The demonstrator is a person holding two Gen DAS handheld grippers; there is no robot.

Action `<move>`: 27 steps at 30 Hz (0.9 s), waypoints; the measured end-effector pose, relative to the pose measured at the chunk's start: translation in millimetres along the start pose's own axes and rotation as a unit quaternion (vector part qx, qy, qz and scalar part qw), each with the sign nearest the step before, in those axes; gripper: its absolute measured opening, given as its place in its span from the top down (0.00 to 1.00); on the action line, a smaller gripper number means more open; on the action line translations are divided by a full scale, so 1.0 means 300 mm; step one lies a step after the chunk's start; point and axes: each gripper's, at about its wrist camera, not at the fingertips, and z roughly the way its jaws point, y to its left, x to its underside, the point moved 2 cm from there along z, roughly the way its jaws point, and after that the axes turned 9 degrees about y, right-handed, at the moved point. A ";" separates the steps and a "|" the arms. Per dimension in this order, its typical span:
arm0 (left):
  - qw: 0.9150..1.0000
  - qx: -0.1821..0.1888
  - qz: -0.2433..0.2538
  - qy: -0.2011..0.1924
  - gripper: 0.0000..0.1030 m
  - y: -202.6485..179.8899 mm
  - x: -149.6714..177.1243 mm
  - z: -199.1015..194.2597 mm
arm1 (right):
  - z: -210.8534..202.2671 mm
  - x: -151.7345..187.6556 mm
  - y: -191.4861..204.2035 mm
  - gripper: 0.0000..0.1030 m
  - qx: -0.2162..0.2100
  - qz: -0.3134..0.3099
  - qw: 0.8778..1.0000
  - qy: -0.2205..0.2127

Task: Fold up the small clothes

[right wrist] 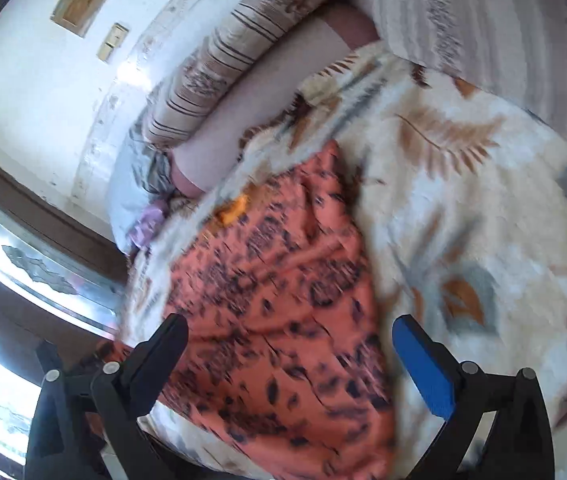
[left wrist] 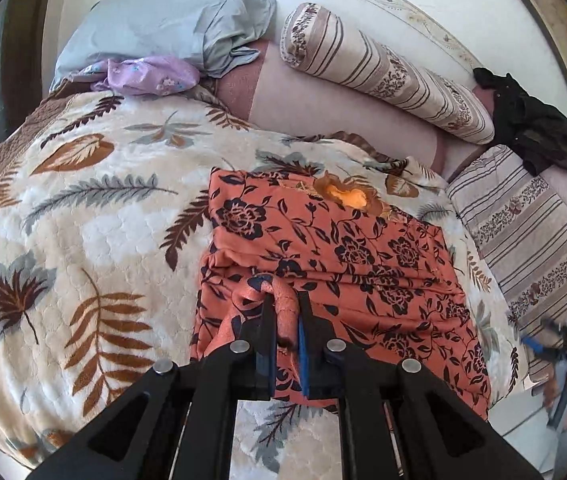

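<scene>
The orange cloth [left wrist: 335, 256] with dark flowers lies on the leafy blanket [left wrist: 83, 208] on the bed, near the striped pillow [left wrist: 387, 76]. It looks folded at least once, because a crease runs across it and its far edge is straight. The left gripper [left wrist: 285, 312] is squeezed tight on a bunched bit of the cloth's near edge. The right gripper [right wrist: 289, 344] is wide open over the cloth and holds nothing. I think the folding is partly done: that pinched edge must go over and be let go, then the cloth patted flat
</scene>
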 end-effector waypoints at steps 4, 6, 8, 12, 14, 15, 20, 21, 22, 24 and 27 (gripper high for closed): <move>1.000 0.007 -0.015 -0.002 0.92 0.027 0.023 -0.026 | 0.013 0.260 -0.136 0.21 0.008 0.056 0.995 0.088; 1.000 0.009 -0.014 -0.003 0.92 0.023 0.029 -0.035 | 0.051 0.362 -0.174 0.37 0.009 0.077 0.989 0.126; 1.000 0.007 -0.013 -0.005 0.92 0.016 0.038 -0.043 | 0.098 0.419 -0.167 0.38 0.003 0.076 0.987 0.145; 1.000 -0.005 -0.012 -0.008 0.92 0.021 0.067 -0.052 | 0.211 0.450 -0.187 0.56 0.015 0.106 0.981 0.164; 1.000 -0.007 -0.022 -0.004 0.92 0.043 0.091 -0.060 | 0.228 0.468 -0.152 0.92 0.031 0.082 0.981 0.173; 1.000 -0.007 -0.026 -0.003 0.92 0.053 0.104 -0.066 | 0.206 0.469 -0.129 0.92 0.038 0.070 0.984 0.159; 1.000 -0.022 -0.017 0.000 0.92 0.060 0.170 -0.077 | 0.090 0.429 -0.087 0.92 0.010 0.063 0.994 0.094; 1.000 -0.026 -0.018 0.004 0.92 0.063 0.187 -0.071 | 0.098 0.419 -0.093 0.92 0.010 0.063 0.994 0.094; 0.999 -0.028 -0.020 0.011 0.92 0.069 0.205 -0.060 | 0.111 0.416 -0.103 0.92 0.005 0.068 0.993 0.096; 0.999 -0.036 -0.020 0.035 0.92 0.082 0.242 -0.029 | 0.121 0.409 -0.111 0.92 -0.011 0.078 0.992 0.094; 0.998 -0.038 -0.008 0.053 0.92 0.082 0.255 -0.021 | 0.121 0.351 -0.046 0.92 -0.033 0.061 0.994 0.080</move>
